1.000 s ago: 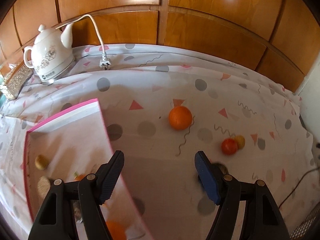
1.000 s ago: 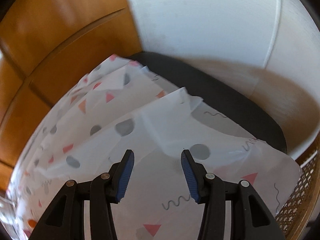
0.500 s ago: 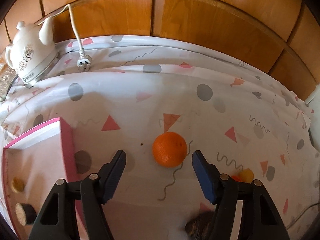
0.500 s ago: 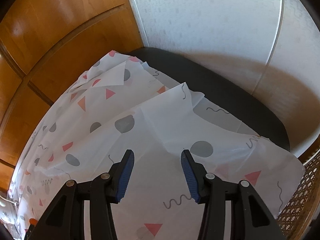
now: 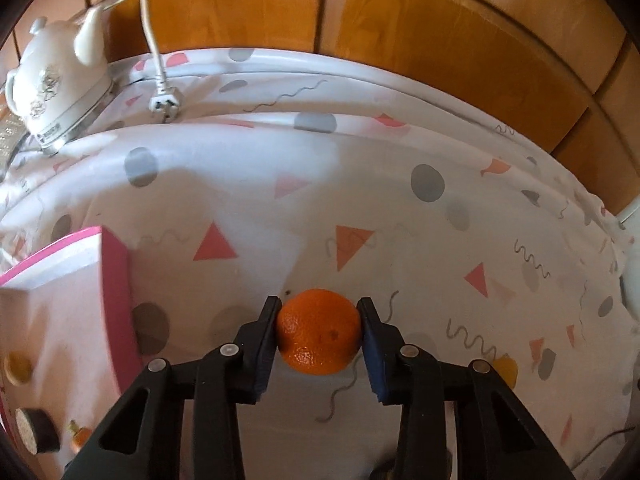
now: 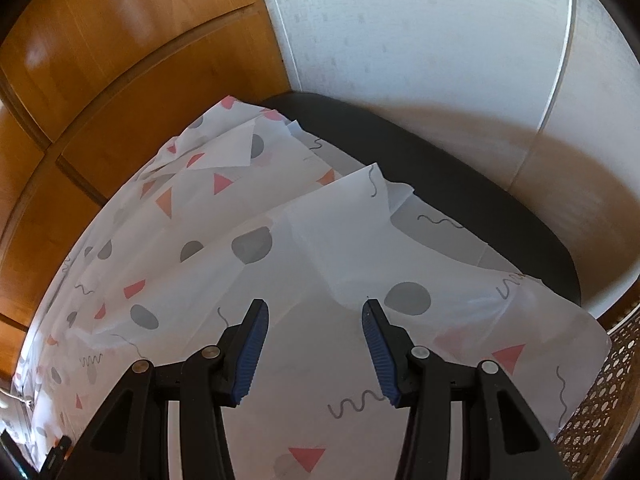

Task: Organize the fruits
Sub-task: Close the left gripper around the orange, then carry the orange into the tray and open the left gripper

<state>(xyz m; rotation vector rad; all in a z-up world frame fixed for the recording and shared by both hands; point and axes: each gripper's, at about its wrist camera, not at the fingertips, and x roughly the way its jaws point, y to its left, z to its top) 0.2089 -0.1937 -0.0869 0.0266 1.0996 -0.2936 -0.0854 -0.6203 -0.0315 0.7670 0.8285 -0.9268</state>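
Observation:
In the left wrist view my left gripper [image 5: 319, 334] is shut on an orange [image 5: 319, 332], both pads touching its sides, on the patterned tablecloth [image 5: 320, 184]. A pink-rimmed box [image 5: 68, 304] stands at the left with small fruits inside [image 5: 18, 368]. A small yellow fruit [image 5: 505, 368] lies at the right, partly hidden behind the gripper. In the right wrist view my right gripper [image 6: 315, 346] is open and empty above the tablecloth's corner [image 6: 320, 264].
A white kettle [image 5: 56, 84] and its plug [image 5: 164, 100] stand at the back left by the wooden wall [image 5: 400, 40]. In the right wrist view a black table edge [image 6: 460, 188], a white wall [image 6: 420, 40] and a wicker surface [image 6: 600, 400] show.
My left gripper moved forward around the orange and shut on it. The right gripper stayed open and hardly moved.

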